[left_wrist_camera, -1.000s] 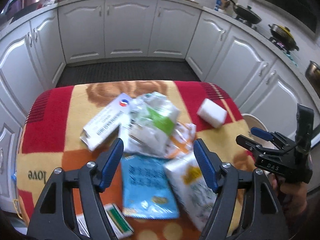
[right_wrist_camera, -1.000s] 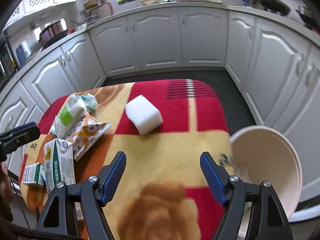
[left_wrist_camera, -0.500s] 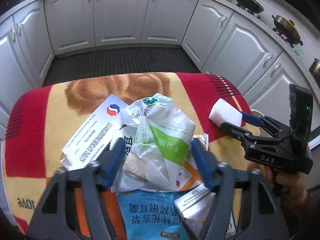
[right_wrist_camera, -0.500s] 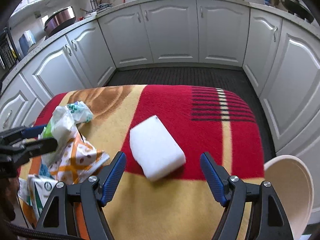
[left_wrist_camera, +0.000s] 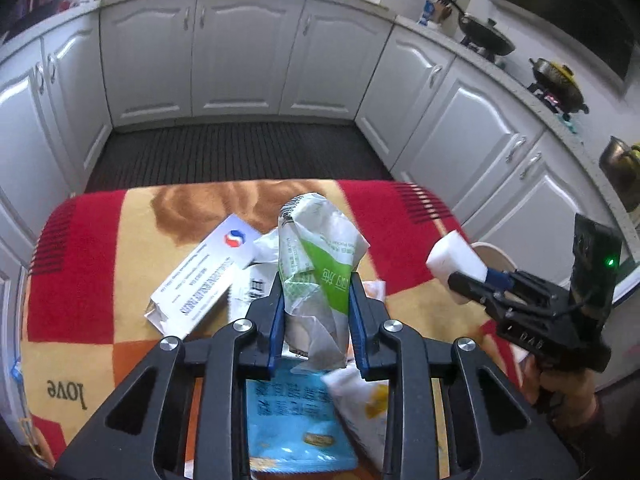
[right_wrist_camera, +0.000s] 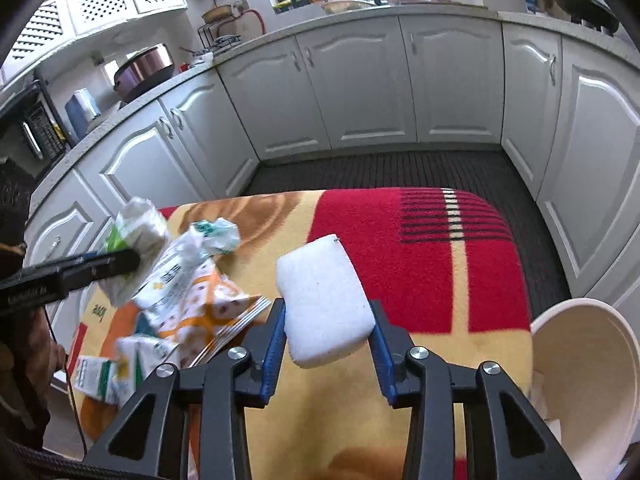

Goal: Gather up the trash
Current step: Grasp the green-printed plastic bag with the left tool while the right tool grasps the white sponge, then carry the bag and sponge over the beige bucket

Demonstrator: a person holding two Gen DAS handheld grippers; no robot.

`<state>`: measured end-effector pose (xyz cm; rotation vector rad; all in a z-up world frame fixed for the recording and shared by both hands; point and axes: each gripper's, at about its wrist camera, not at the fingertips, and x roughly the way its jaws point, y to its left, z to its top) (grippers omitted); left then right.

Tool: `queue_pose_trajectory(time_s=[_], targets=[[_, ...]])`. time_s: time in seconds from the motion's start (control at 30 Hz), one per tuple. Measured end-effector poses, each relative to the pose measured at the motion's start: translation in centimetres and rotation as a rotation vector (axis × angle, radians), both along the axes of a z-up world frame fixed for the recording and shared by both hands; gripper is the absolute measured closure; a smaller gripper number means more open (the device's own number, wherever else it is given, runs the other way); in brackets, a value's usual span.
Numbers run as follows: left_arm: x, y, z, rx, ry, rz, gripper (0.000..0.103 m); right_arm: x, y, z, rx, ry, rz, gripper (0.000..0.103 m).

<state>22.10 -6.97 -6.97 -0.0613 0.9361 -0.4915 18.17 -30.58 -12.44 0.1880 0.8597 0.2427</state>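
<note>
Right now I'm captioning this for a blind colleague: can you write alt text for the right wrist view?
The right hand-held gripper clamps a white rectangular sponge block above a red, yellow and orange blanket. A cream round plastic bin sits at right; crumpled wrappers lie at left.

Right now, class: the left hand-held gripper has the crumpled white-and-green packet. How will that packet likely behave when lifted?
The white-and-green packet looks creased and caved in between the left hand-held gripper, so it is probably floppy and light. Its glossy film may slip. Its loose lower end will probably dangle.
</note>
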Motion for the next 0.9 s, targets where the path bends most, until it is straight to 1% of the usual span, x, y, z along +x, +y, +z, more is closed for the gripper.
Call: queue_pose_trajectory(time_s=[0.2, 0.33, 0.63, 0.9], targets=[[-2.7, -2.8, 1.5, -0.009, -0.030, -0.048, 0.078, -3.2, -0.3, 1.0, -0.037, -0.017, -0.024, 0.065], [-4.4, -5.1, 1.9, -0.018, -0.031, -0.084, 0.078, -5.2, -1.9, 1.4, -0.037, -0.025, -0.057, 0.064], [-7.3, -11.6, 1.7, -0.035, 0.001, -0.167, 0.078, -10.0, -7.2, 2.0, -0.042, -0.040, -0.182, 0.064], [-9.4, -18.3, 1.3, 0.003, -0.006, -0.237, 0.078, -13.1, -12.7, 1.6, -0.043, -0.024, -0.306, 0.063]])
